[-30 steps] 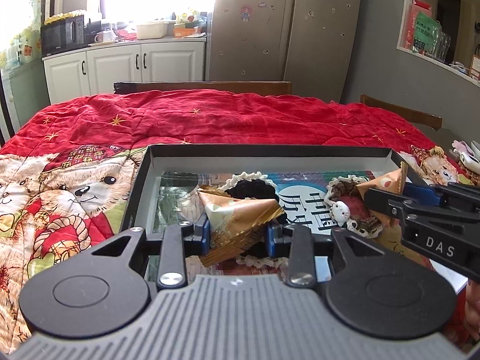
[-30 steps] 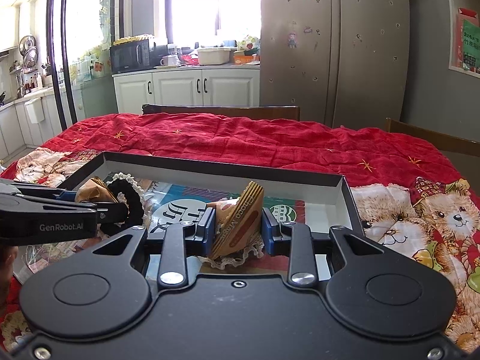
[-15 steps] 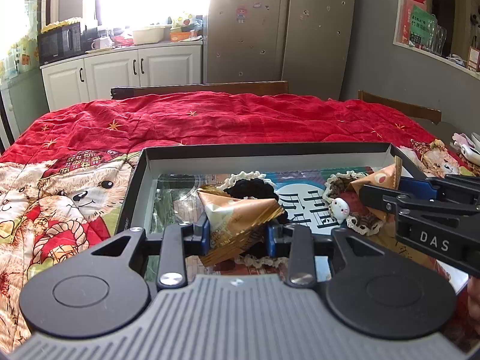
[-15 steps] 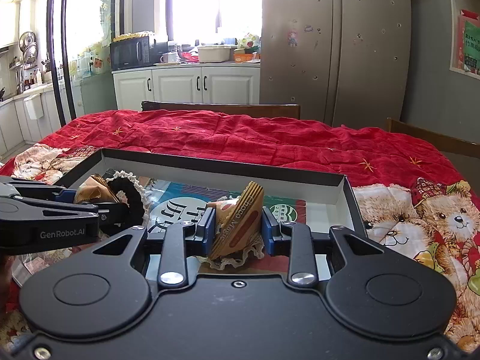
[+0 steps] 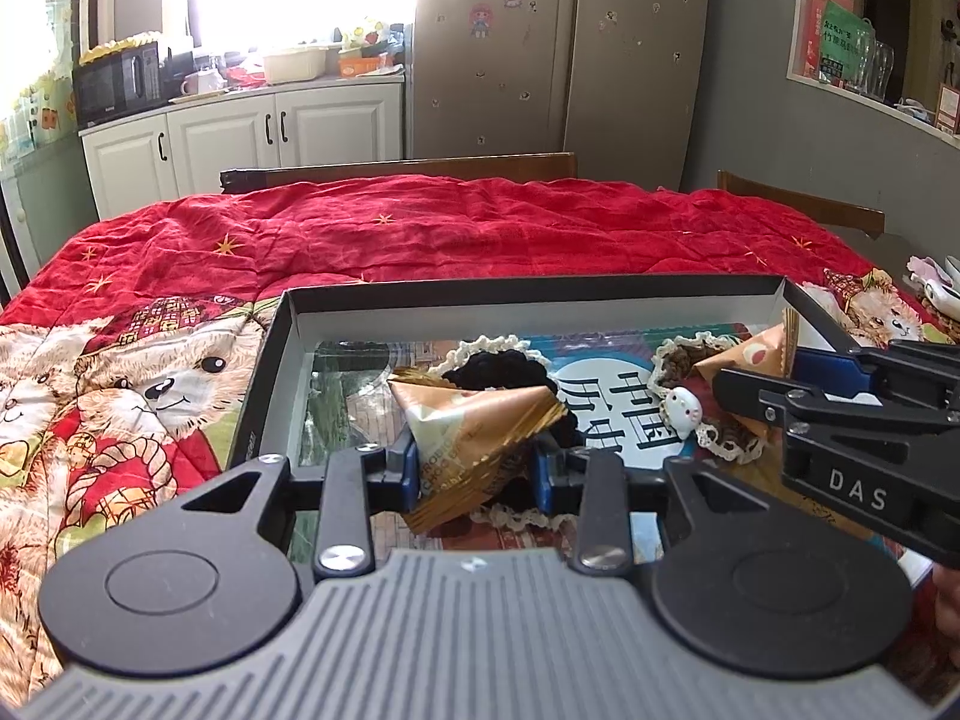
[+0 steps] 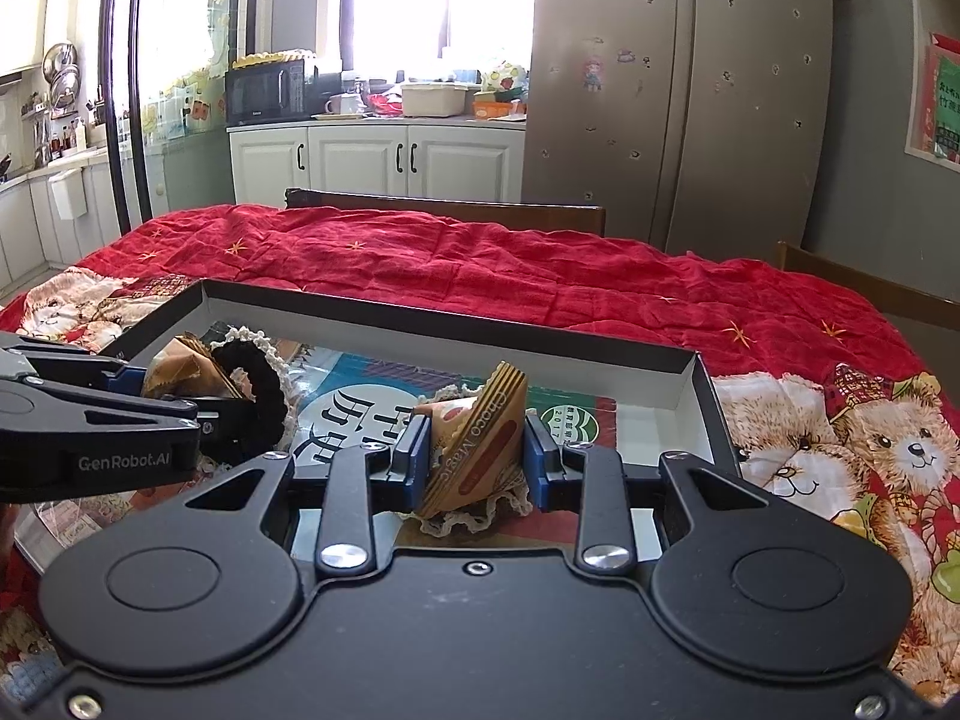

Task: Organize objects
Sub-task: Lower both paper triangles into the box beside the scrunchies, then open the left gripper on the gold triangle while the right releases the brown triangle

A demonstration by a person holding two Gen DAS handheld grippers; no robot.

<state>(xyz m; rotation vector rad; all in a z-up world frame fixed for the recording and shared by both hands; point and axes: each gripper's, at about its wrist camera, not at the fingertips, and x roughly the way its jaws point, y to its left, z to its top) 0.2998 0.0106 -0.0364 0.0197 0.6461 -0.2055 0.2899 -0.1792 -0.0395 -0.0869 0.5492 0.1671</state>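
A shallow black box (image 5: 540,291) (image 6: 456,327) lies on the red quilt. My left gripper (image 5: 474,468) is shut on a gold triangular snack packet (image 5: 474,432) over the box's left part; it also shows in the right wrist view (image 6: 180,369). My right gripper (image 6: 477,462) is shut on a second snack packet (image 6: 480,438) marked "Choco Magic" over the box's right part; it also shows in the left wrist view (image 5: 756,354). A black lace-edged scrunchie (image 5: 504,363) (image 6: 258,384) and a brown scrunchie with a white charm (image 5: 681,408) lie in the box.
The red bear-print quilt (image 5: 420,234) covers the table. Wooden chair backs (image 5: 396,171) stand at the far edge. White items (image 5: 936,282) lie at the right edge of the table. Kitchen cabinets and a fridge stand behind.
Both grippers hold their packets as before. The views have shifted slightly, as if both grippers rose or tilted a little over the box.
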